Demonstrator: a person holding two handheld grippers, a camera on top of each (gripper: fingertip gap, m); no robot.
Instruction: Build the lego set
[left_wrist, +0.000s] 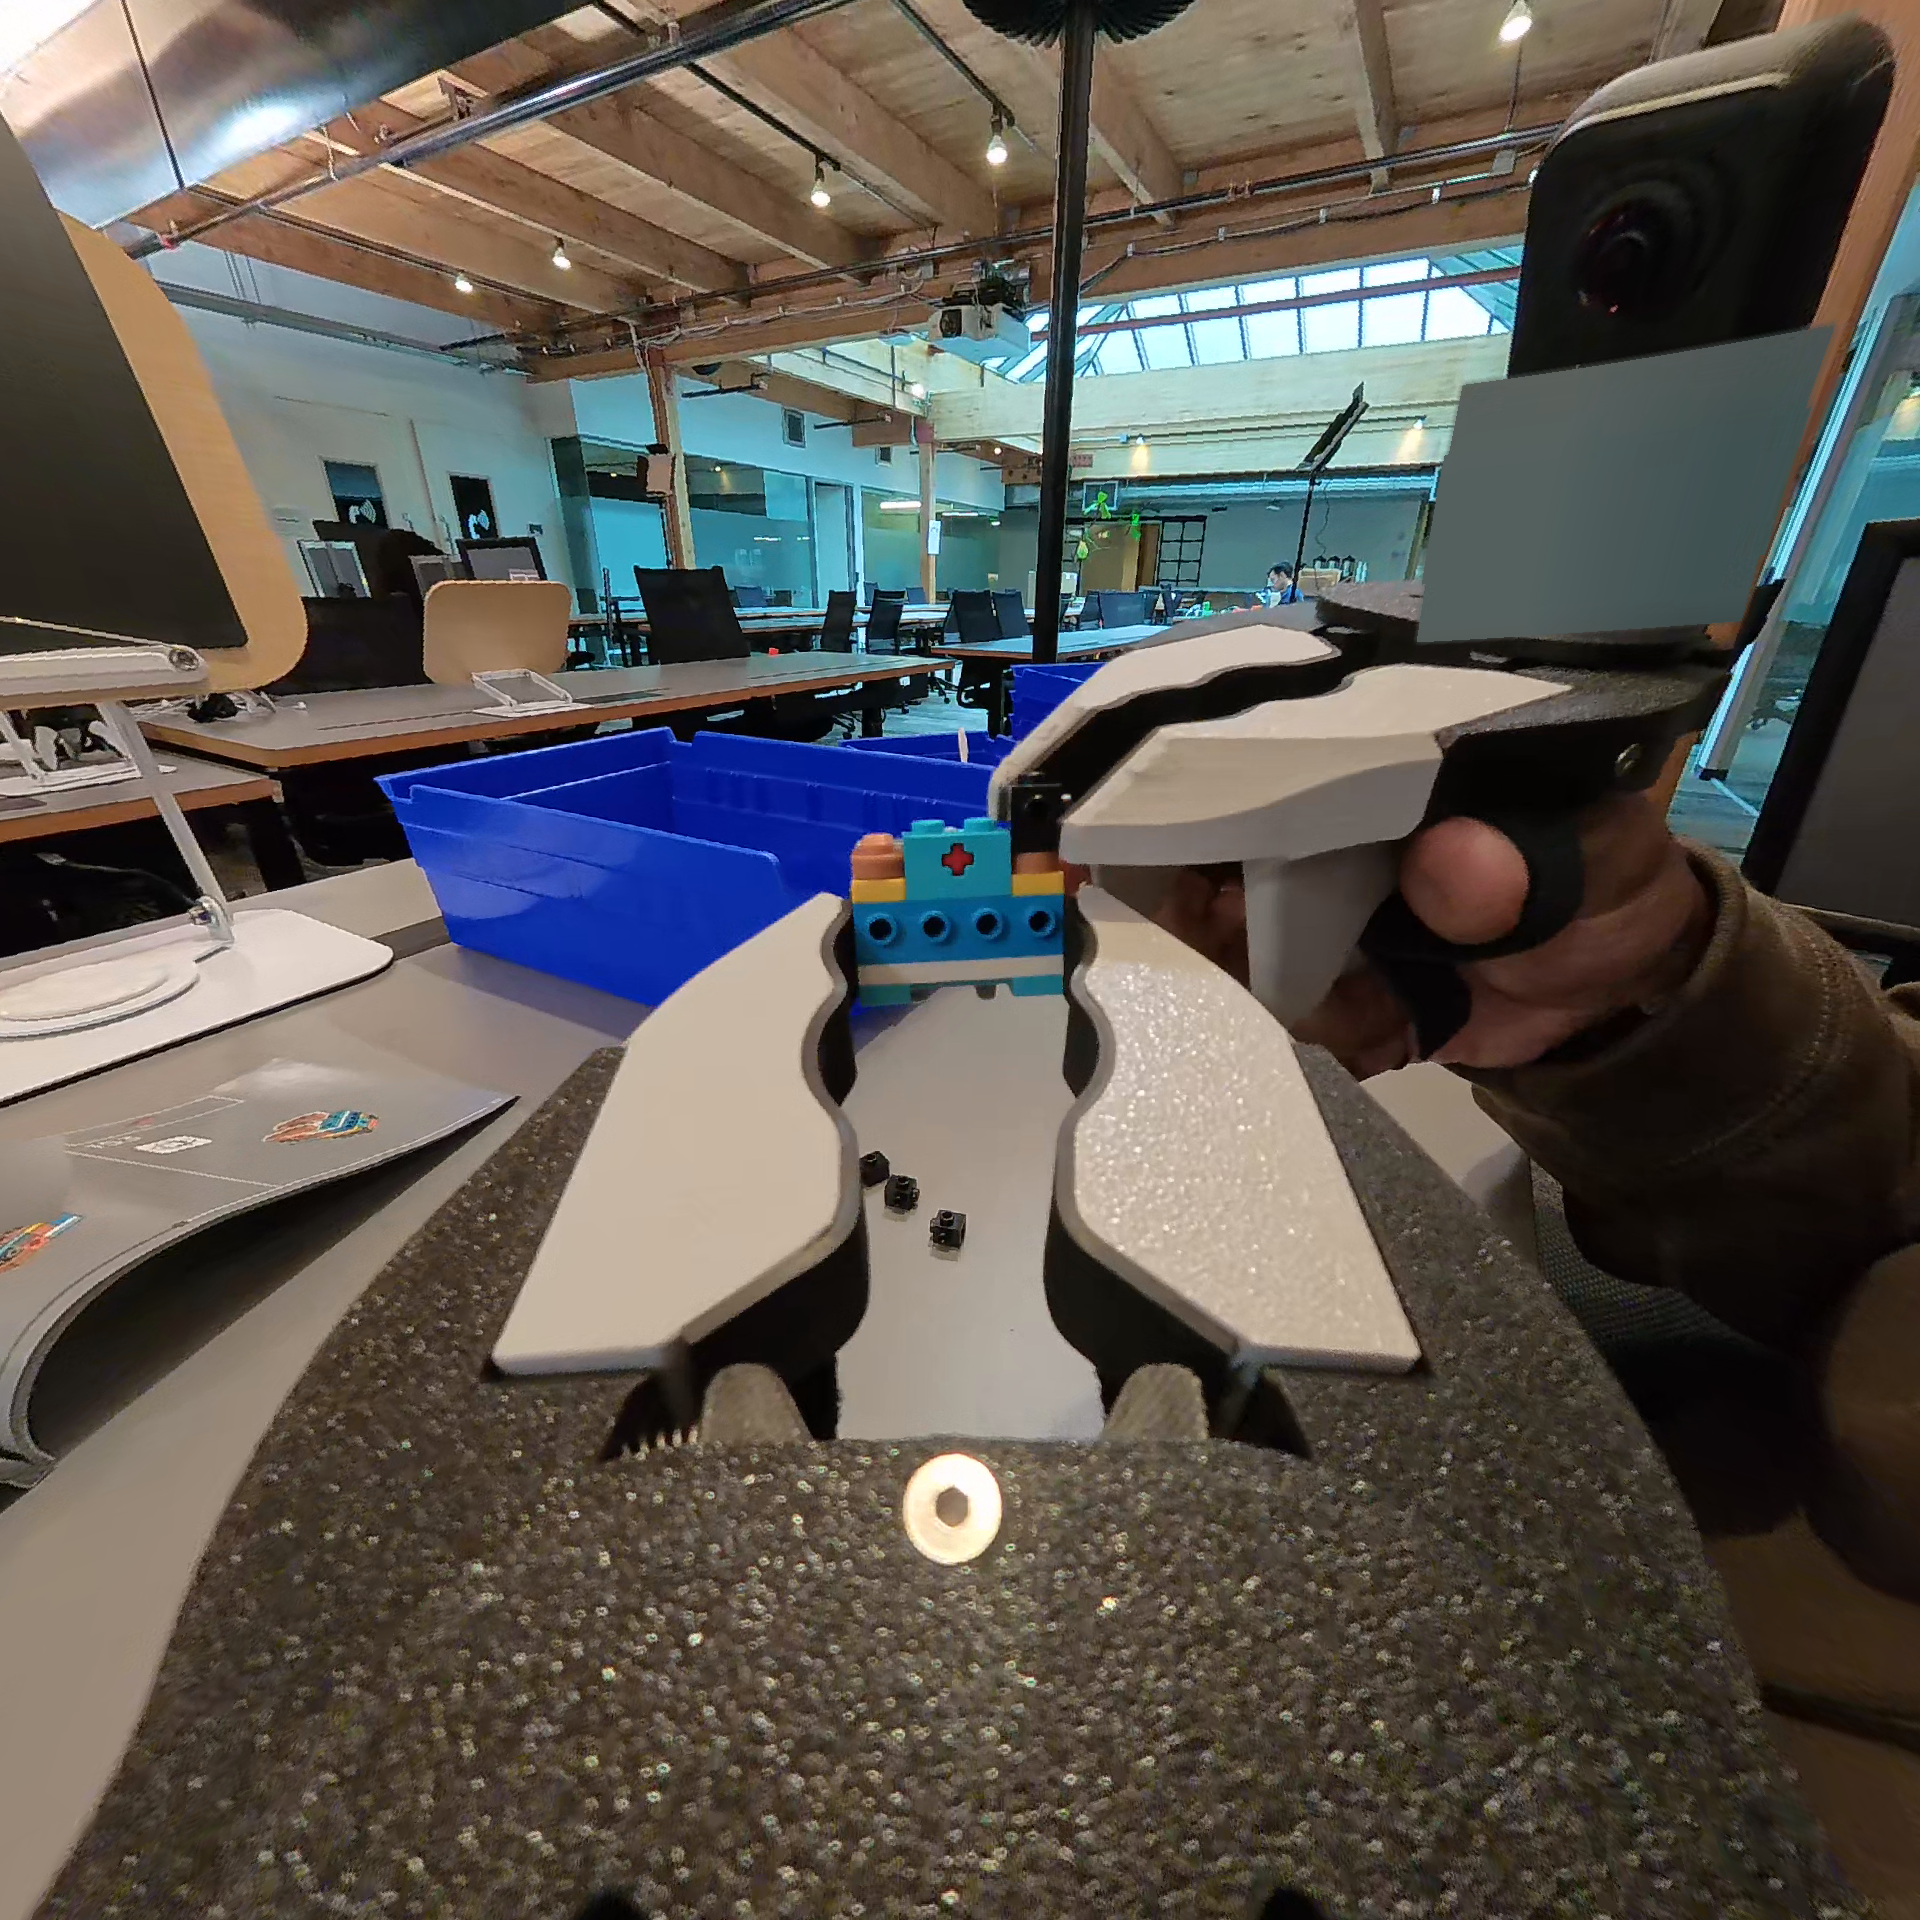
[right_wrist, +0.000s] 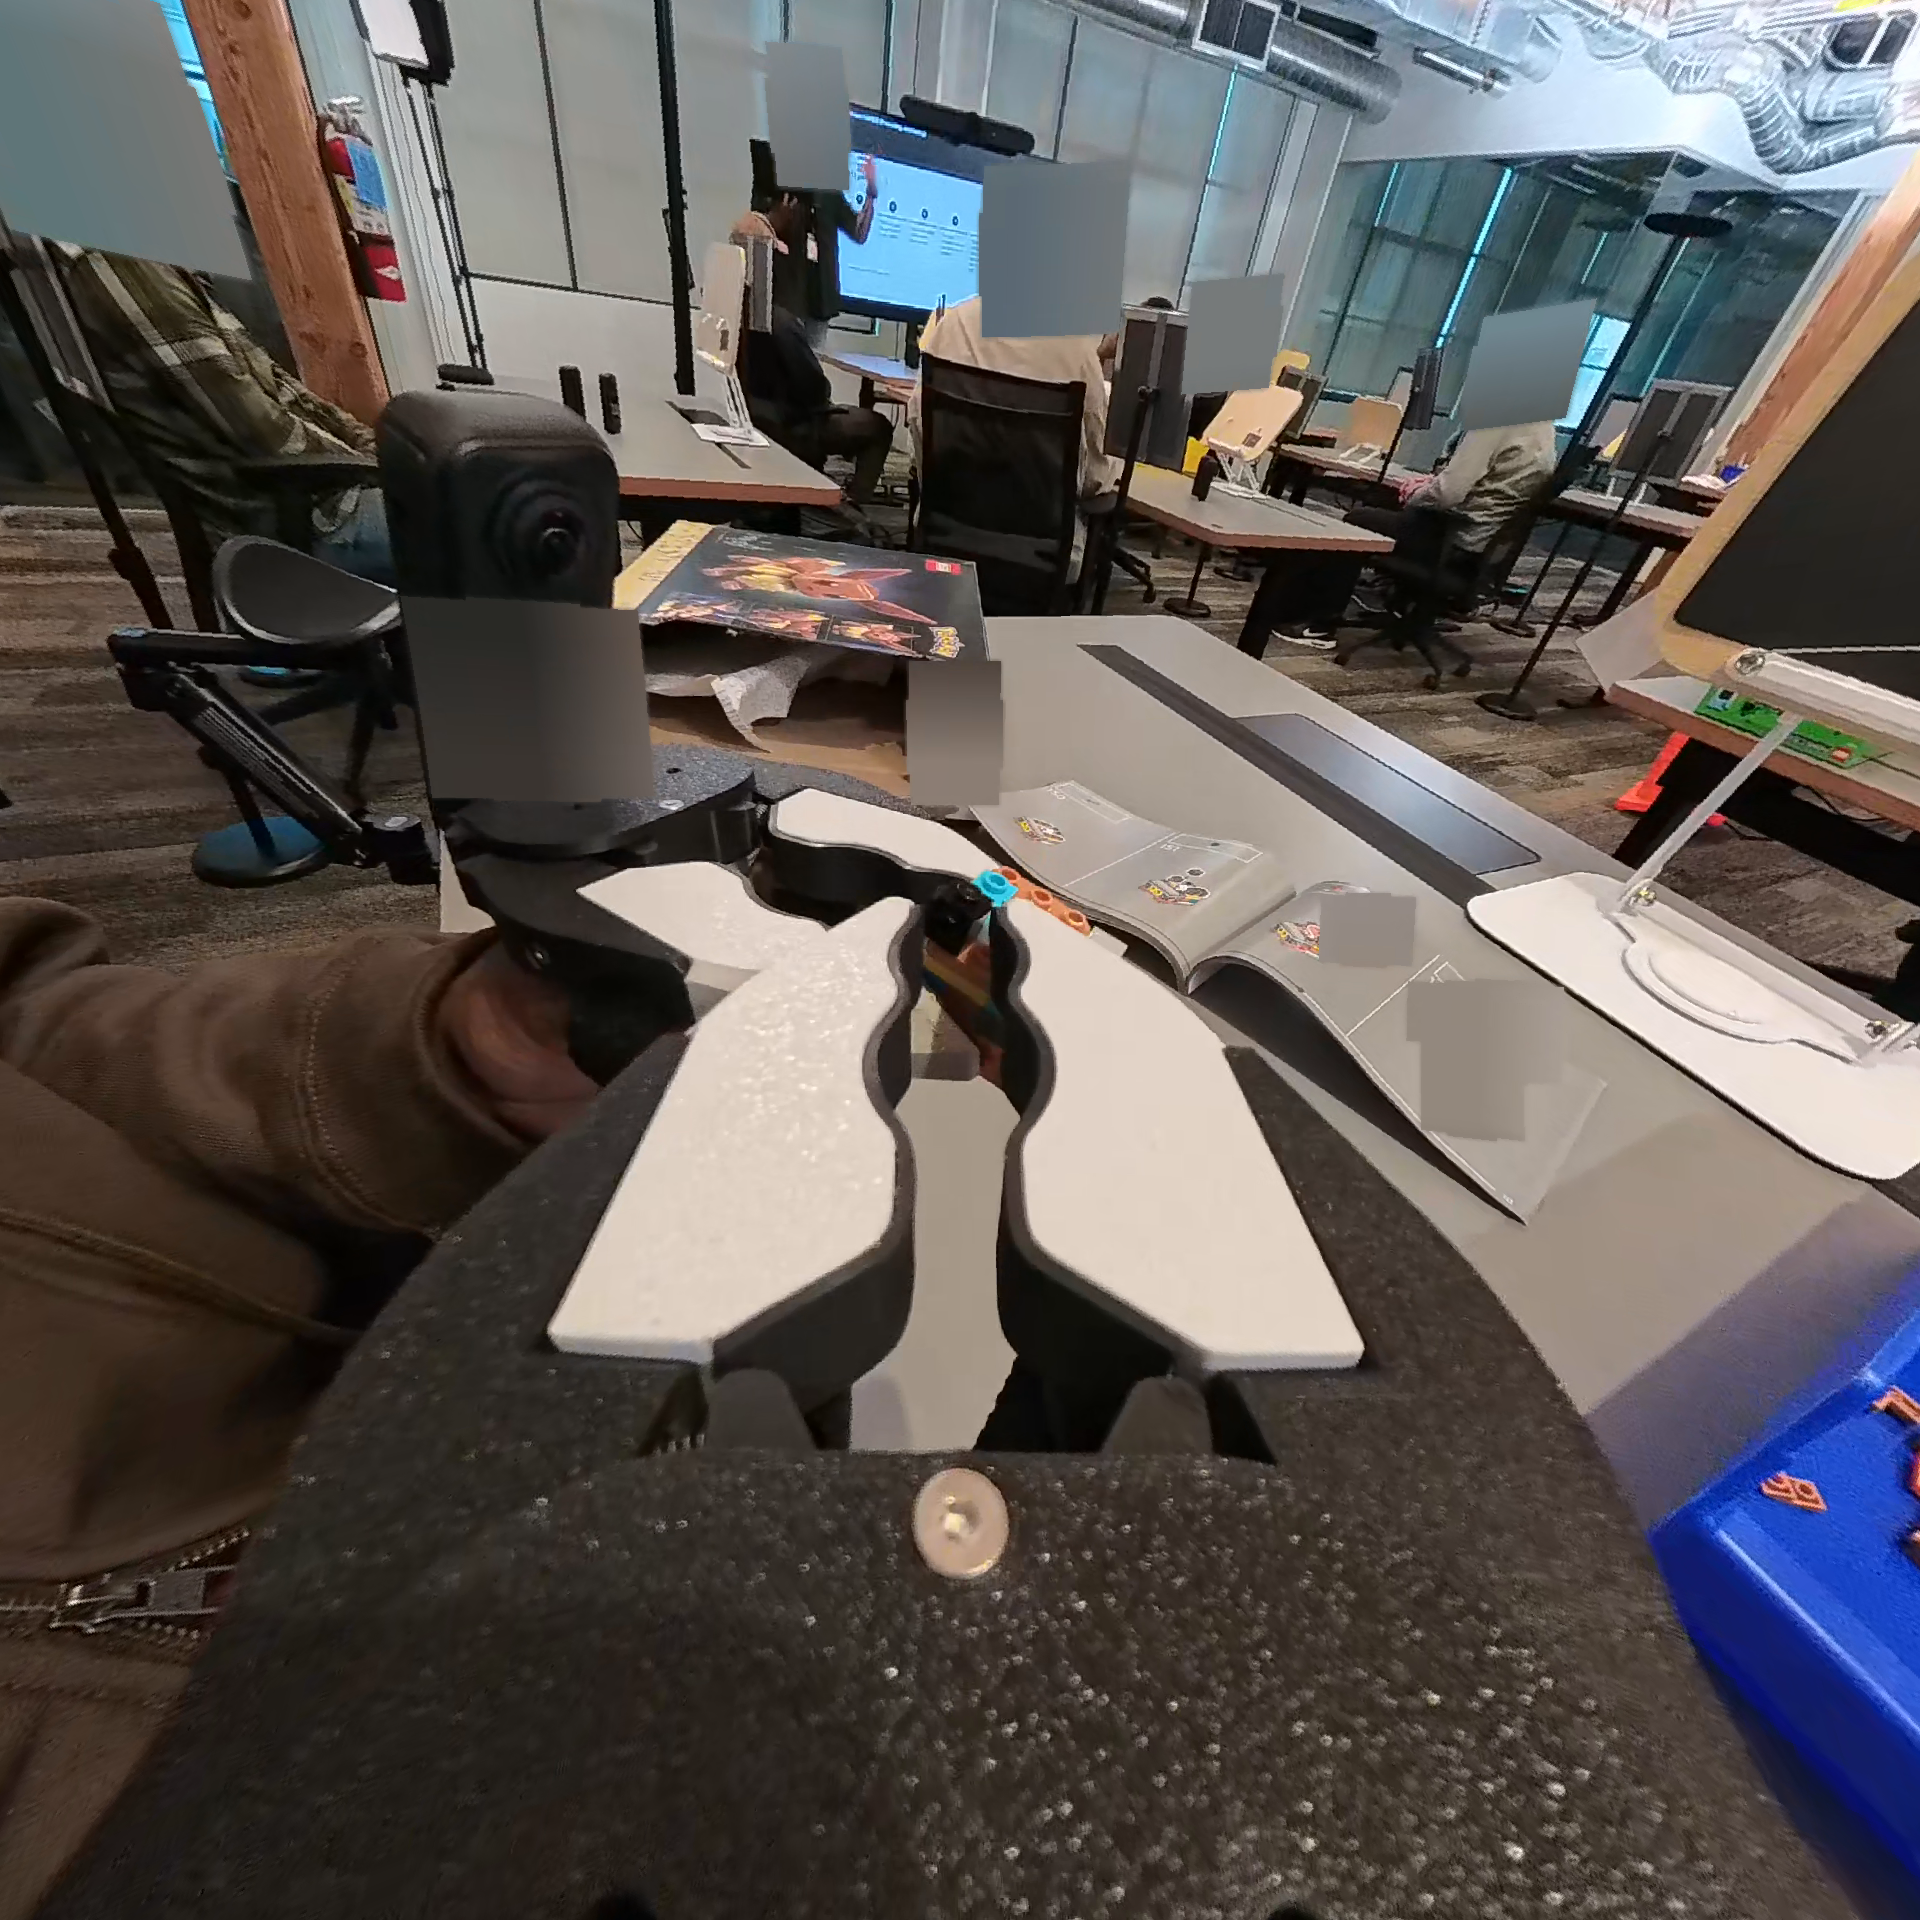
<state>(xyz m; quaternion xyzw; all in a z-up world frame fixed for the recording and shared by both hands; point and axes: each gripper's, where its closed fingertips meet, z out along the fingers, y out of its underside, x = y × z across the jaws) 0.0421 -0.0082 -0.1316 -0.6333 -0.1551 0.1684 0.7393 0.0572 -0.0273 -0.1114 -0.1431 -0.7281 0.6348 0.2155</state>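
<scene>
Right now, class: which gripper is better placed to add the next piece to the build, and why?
Right. The right gripper already pinches a small black piece just above the lego build, while the left gripper clamps that build steady.

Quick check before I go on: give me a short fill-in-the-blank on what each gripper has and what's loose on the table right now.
1. The left gripper clamps the lego assembly, whose teal brick bears a red ____.
2. The right gripper pinches a small ____ piece above the assembly.
3. ____ small black pieces lie loose on the table.
4. Behind the assembly stands a ____ bin.

Missing words: cross; black; three; blue
</scene>
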